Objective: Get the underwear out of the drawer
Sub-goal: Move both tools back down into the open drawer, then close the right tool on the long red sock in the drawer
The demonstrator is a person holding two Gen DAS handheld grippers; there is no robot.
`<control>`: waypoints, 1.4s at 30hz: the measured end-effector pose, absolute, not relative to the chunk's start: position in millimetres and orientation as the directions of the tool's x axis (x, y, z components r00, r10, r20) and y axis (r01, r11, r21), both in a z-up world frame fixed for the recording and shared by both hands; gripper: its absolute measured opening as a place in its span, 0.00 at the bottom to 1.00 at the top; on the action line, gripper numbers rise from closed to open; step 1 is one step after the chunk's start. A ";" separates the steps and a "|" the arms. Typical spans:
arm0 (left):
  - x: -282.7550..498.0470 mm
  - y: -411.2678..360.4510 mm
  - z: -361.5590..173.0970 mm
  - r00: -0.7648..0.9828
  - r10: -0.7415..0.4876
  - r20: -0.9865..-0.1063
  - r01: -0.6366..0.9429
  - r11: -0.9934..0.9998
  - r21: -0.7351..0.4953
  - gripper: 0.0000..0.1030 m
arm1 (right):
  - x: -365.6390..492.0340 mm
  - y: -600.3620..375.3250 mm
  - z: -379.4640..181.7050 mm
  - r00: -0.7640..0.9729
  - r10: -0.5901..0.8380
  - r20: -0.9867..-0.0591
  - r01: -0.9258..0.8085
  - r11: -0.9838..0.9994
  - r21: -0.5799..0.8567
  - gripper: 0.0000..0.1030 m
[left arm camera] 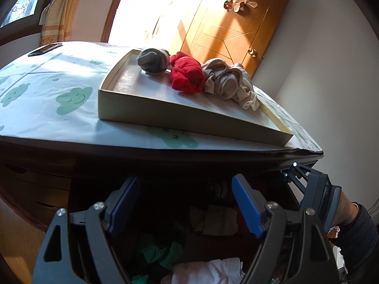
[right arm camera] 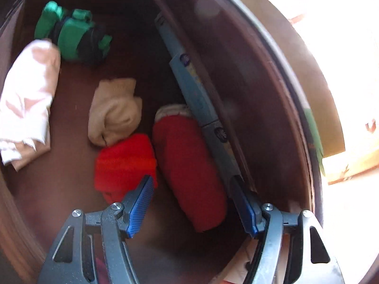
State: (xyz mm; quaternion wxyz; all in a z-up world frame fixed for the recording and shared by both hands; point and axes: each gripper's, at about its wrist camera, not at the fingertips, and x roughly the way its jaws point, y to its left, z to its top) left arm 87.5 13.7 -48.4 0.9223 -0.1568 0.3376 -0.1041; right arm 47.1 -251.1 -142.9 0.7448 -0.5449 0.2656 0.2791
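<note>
R gripper (right arm camera: pixel 194 203) jaws apart round red roll (right arm camera: pixel 189 165) (untouched) in drawer (right arm camera: pixel 272 71); L gripper (left arm camera: pixel 187 203) released.

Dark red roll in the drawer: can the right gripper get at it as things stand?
Probably yes. The right gripper stands open right over the dark red roll, nothing lying on it; the blue box alongside may crowd one finger.

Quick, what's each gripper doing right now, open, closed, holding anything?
Left gripper: open, empty, above the drawer.
Right gripper: open, holding nothing, jaws either side of the dark red roll.
</note>
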 end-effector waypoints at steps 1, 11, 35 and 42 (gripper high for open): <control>87.2 12.9 -48.5 0.749 -0.298 -0.592 0.089 0.930 -0.357 0.79 | 47.1 -249.6 -146.4 0.707 0.119 -0.697 -0.703 0.233 -0.672 0.66; 86.2 13.8 -53.4 0.739 -0.302 -0.602 0.085 0.928 -0.362 0.79 | 52.3 -231.0 -187.9 0.770 0.031 -0.637 -0.637 0.093 -0.765 0.65; 80.5 9.7 -68.4 0.621 -0.280 -0.732 0.122 0.957 -0.263 0.87 | 19.9 -214.6 -175.4 0.622 0.010 -0.783 -0.778 0.111 -0.618 0.09; 82.2 -9.4 -90.4 0.496 -0.266 -0.827 0.220 0.959 -0.176 0.87 | 31.6 -218.1 -155.8 0.528 0.094 -0.844 -0.836 0.228 -0.498 0.48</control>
